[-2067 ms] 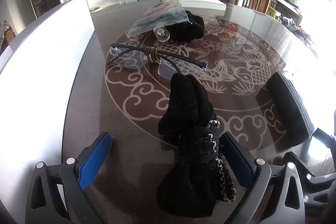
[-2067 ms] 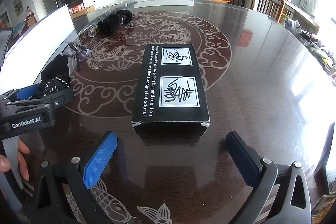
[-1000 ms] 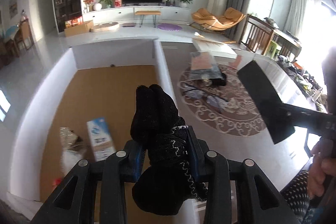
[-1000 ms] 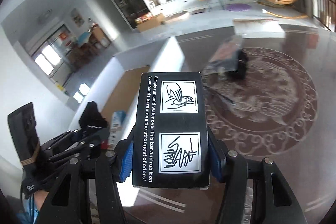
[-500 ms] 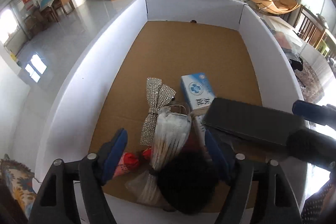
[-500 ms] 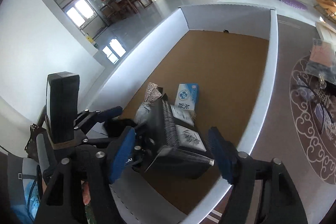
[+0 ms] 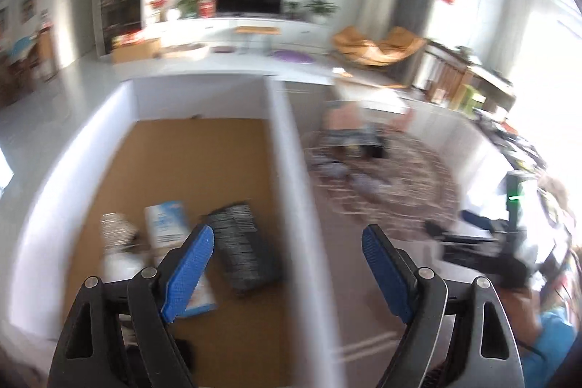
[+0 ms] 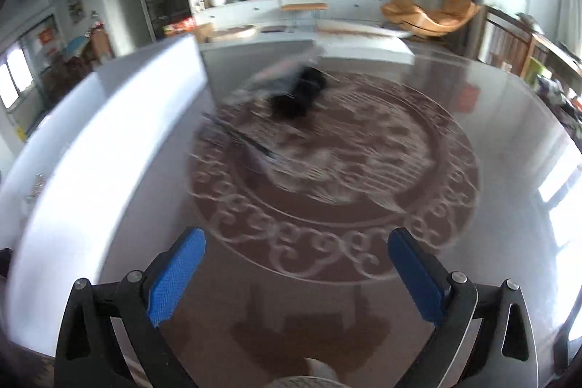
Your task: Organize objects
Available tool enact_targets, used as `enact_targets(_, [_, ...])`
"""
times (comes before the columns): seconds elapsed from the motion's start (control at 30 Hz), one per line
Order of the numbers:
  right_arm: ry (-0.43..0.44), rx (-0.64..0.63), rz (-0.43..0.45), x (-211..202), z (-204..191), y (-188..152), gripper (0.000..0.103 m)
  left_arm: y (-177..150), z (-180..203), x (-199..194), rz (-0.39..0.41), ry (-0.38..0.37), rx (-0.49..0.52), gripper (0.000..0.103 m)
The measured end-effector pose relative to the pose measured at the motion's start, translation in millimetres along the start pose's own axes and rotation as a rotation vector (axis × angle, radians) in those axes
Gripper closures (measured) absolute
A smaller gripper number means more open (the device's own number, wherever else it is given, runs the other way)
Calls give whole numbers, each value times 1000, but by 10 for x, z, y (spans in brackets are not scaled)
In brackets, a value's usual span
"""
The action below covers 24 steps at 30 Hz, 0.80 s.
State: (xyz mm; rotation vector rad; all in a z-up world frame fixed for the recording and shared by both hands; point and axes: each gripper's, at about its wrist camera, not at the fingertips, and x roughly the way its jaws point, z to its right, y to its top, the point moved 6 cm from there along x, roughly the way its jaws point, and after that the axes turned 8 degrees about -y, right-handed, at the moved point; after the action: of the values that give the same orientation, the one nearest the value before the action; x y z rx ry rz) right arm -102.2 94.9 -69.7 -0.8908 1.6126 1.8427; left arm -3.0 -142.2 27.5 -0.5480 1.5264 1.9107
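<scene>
The left gripper [image 7: 287, 255] is hanging over the white wall of the cardboard box [image 7: 291, 206], its jaws having just been opening, now wide with nothing between them. The black box [image 7: 242, 248] is lying on the brown floor inside, long axis running away from the camera, tilted slightly left, beside a blue-and-white carton [image 7: 165, 219]. The right gripper [image 8: 296, 271] is gaping empty over the table [image 8: 491, 140], jaws also just opened.
</scene>
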Motion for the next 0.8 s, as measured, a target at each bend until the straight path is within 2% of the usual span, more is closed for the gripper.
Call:
enact_targets(0.03, [-47, 15, -19, 83, 170, -79, 2, -20, 239, 42, -9, -51, 31, 18])
enact_targets(0.07, [-81, 31, -35, 130, 316, -149, 2, -45, 435, 87, -24, -93, 52, 13])
enact_targets(0.13, [-121, 69, -54, 181, 555, -227, 2, -130, 809, 245, -65, -177, 88, 6])
enact_targets(0.23, [-160, 116, -49, 164, 808, -292, 2, -377, 1224, 618, -153, -221, 113, 6])
enact_targets(0.3, [-172, 132, -46, 160, 879, -314, 2, -542, 1309, 896, -198, -191, 114, 6])
enact_targets(0.4, [-174, 142, -48, 188, 943, -335, 2, -696, 1217, 1331, -246, -92, 99, 6])
enact_targets(0.53, [-165, 129, -62, 232, 905, -344, 2, -758, 1054, 1541, -249, 12, 76, 6])
enact_targets(0.8, [-151, 111, -84, 289, 861, -395, 0, -728, 869, 1739, -248, 99, 81, 6])
